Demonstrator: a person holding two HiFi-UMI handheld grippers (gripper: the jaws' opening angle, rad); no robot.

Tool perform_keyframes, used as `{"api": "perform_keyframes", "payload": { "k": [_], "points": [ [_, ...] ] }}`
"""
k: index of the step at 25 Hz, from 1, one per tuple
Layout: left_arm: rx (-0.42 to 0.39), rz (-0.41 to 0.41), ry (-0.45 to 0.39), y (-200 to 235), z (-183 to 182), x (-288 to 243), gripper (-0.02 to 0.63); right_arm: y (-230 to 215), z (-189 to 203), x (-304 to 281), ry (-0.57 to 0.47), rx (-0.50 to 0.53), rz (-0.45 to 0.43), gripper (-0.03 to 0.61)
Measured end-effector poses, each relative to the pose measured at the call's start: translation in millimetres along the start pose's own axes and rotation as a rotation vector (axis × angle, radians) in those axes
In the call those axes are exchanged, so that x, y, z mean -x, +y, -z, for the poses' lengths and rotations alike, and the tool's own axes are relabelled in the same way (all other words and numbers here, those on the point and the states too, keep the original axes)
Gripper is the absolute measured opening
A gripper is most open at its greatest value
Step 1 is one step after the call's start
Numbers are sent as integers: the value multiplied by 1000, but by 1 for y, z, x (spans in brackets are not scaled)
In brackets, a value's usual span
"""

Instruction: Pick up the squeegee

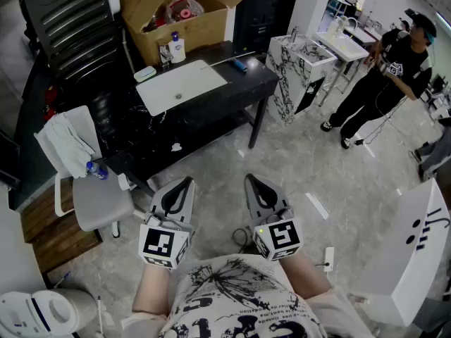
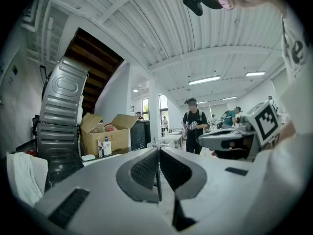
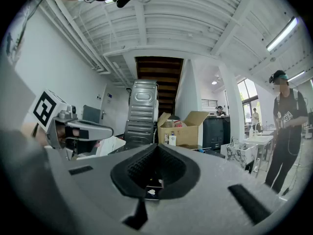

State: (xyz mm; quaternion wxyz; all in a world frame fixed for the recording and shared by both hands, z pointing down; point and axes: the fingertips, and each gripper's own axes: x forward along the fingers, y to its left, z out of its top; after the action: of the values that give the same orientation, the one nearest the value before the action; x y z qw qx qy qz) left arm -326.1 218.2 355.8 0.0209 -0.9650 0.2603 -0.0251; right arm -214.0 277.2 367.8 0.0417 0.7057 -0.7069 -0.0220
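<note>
On the far end of the black table (image 1: 218,108) lies a long thin tool with a blue handle (image 1: 238,65), which looks like the squeegee. It is too small to make out more. Both grippers are held level close to my body, well short of the table and over the grey floor. My left gripper (image 1: 184,183) is shut with nothing in it, its dark pads pressed together in the left gripper view (image 2: 157,152). My right gripper (image 1: 254,182) beside it is also shut and empty, seen likewise in the right gripper view (image 3: 156,148).
A white basin (image 1: 181,84), a small bottle (image 1: 176,48) and an open cardboard box (image 1: 184,13) stand at the table. A chair with a towel (image 1: 70,146) is at the left. A marble-patterned stand (image 1: 303,65) and a person in black (image 1: 387,76) are at the right.
</note>
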Motion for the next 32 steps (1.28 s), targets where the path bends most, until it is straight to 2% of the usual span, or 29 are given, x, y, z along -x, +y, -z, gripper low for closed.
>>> {"api": "perform_keyframes", "payload": {
  "k": [10,15,21,27,32],
  "points": [
    [1,11,-12,6,9,-9,12,-9,8,-11,16,-34,21,-8],
    [12,11,8,7,12,-16,12,-19,18,-15,53,-68,46,-8],
    [37,-9,37,13,25,-41,12,-36,33,-34,90,-57,24,-8],
    [40,-60,52,15,30,-98,12,-89,43,-72,94,-53,-21,-8],
    [25,-111,65,13,31,-173,12,-157,56,-115,101,-76,-74,-8]
  ]
}}
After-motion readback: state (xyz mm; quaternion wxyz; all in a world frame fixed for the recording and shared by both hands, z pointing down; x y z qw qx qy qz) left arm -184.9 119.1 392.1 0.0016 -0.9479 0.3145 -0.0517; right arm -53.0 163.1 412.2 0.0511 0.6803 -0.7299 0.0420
